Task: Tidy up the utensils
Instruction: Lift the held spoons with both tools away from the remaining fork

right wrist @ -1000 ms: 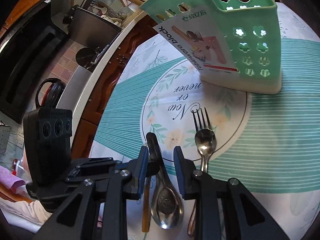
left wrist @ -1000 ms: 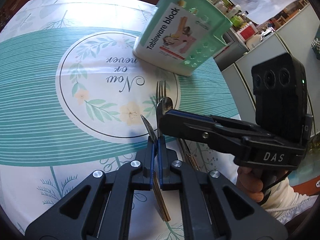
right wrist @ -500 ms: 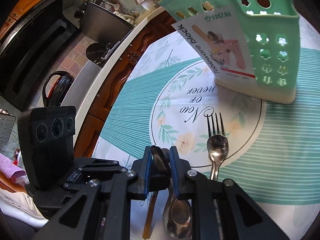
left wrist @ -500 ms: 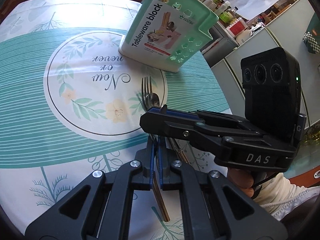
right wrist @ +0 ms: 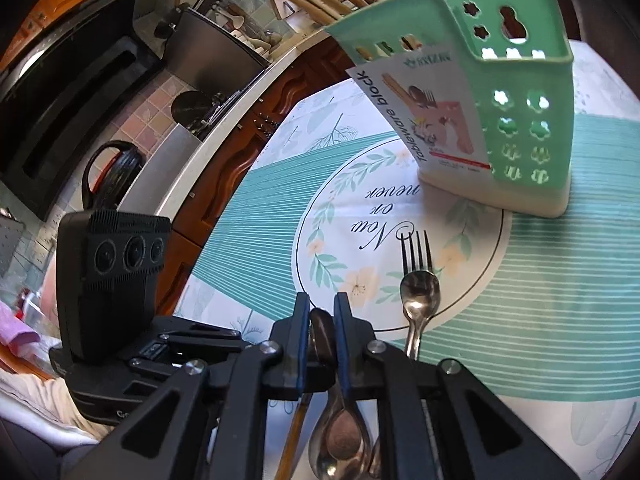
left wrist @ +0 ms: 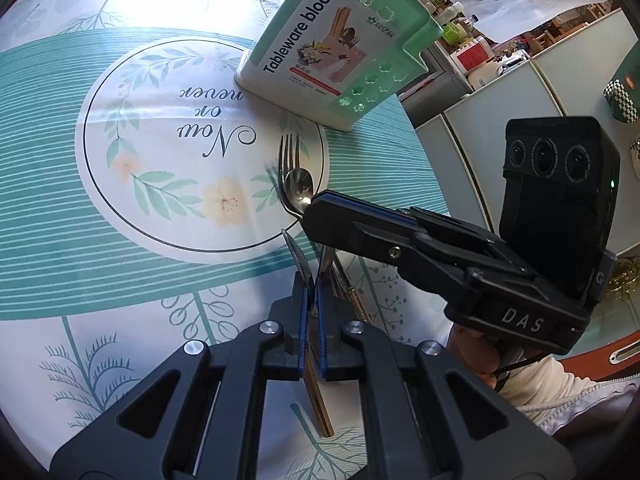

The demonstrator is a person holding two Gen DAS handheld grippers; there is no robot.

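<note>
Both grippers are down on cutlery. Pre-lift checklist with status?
1. Left gripper shut on gold-handled utensil: ok.
2. Right gripper: jaws have just been closing, spoon handle between them, pads look seated: ok.
3. Spoon clear of that utensil: cannot tell.
4. Green holder upright: ok.
5. Free holder slot: cannot tell.
6. Fork and small spoon apart: not ok, overlapping.

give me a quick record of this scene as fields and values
left gripper: shut on gold-handled silver knife
right gripper: jaws have just been closing, pads on large steel spoon
teal floral tablecloth: steel fork with small steel spoon lying over it
mint green plastic cutlery holder: upright beyond the fork, wooden chopsticks inside
</note>
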